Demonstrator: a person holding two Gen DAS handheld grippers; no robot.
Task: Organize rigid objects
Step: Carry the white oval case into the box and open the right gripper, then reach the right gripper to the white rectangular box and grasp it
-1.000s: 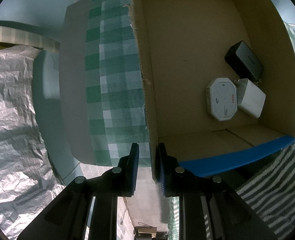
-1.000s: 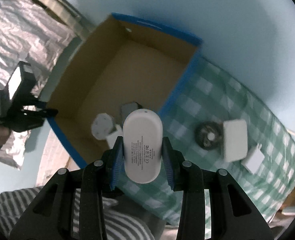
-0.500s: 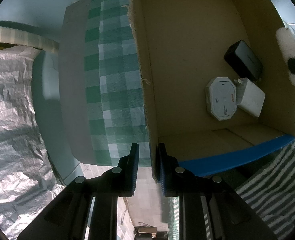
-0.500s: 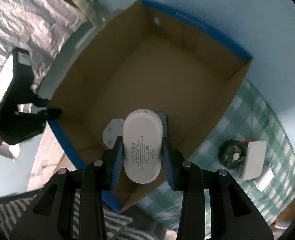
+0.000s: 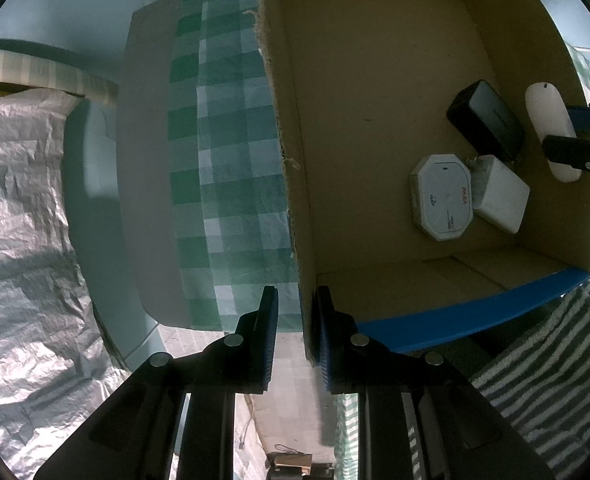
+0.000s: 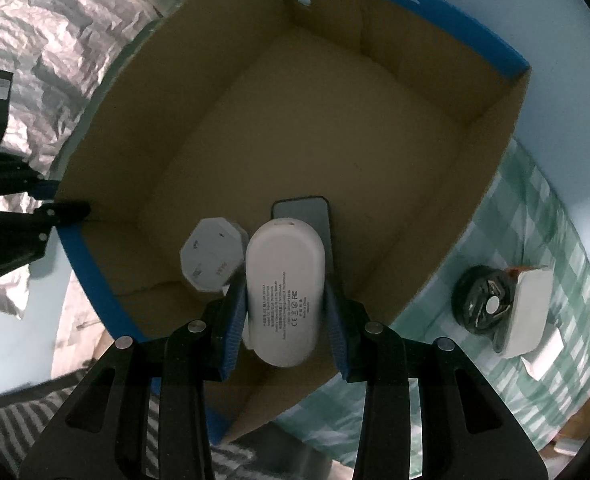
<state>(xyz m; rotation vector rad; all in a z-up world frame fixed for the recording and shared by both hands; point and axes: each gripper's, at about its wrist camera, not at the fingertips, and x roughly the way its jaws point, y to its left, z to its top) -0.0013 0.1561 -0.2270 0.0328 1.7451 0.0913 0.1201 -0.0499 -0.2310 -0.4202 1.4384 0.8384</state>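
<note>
An open cardboard box [image 6: 455, 200] with blue outer faces sits on a green checked cloth [image 5: 231, 184]. On its floor lie a white octagonal device [image 5: 443, 196], a black rectangular device [image 5: 485, 122] and a white square charger [image 5: 501, 194]. My right gripper [image 6: 285, 284] is shut on a white oval power bank [image 6: 285, 292], held over the box's near corner, just above the octagonal device [image 6: 211, 256] and the black device [image 6: 303, 210]. My left gripper [image 5: 295, 308] is shut on the box's wall [image 5: 291, 184] at its rim. In the left wrist view the power bank [image 5: 551, 128] shows at the right edge.
Outside the box on the checked cloth lie a black round fan-like object [image 6: 483, 304], a white boxy object [image 6: 529, 312] and a small white charger [image 6: 547, 354]. Crinkled silver foil [image 5: 15, 240] lies to the left. A striped cloth [image 5: 555, 360] hangs by the near blue wall.
My right gripper has carried the power bank from beside the box to over its inside and lower. The power bank now shows in the left wrist view. The left gripper has stayed put.
</note>
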